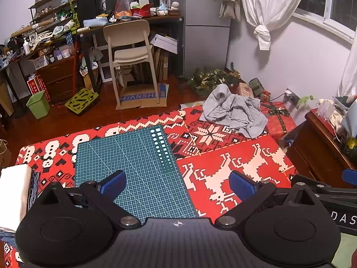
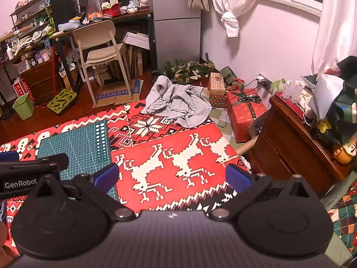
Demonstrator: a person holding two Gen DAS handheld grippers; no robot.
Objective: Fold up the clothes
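Note:
A crumpled grey garment (image 1: pixel 234 111) (image 2: pixel 178 102) lies in a heap at the far end of the red patterned blanket (image 1: pixel 234 163) (image 2: pixel 174 156). My left gripper (image 1: pixel 178 184) hovers open over the near part of the blanket and a green cutting mat (image 1: pixel 131 163) (image 2: pixel 75 145), well short of the garment. My right gripper (image 2: pixel 171 177) is open too, above the white reindeer pattern, with nothing between its blue fingers (image 2: pixel 237 179). The left gripper's body (image 2: pixel 31 169) shows at the left edge of the right wrist view.
Folded white cloth (image 1: pixel 13 196) sits at the near left. A dark wooden cabinet (image 2: pixel 296 143) stands close on the right. Wrapped gift boxes (image 2: pixel 243 109) and a wreath (image 2: pixel 189 69) lie beyond the garment. A beige chair (image 1: pixel 131 51), a cluttered desk and a green bin (image 1: pixel 38 103) stand further back.

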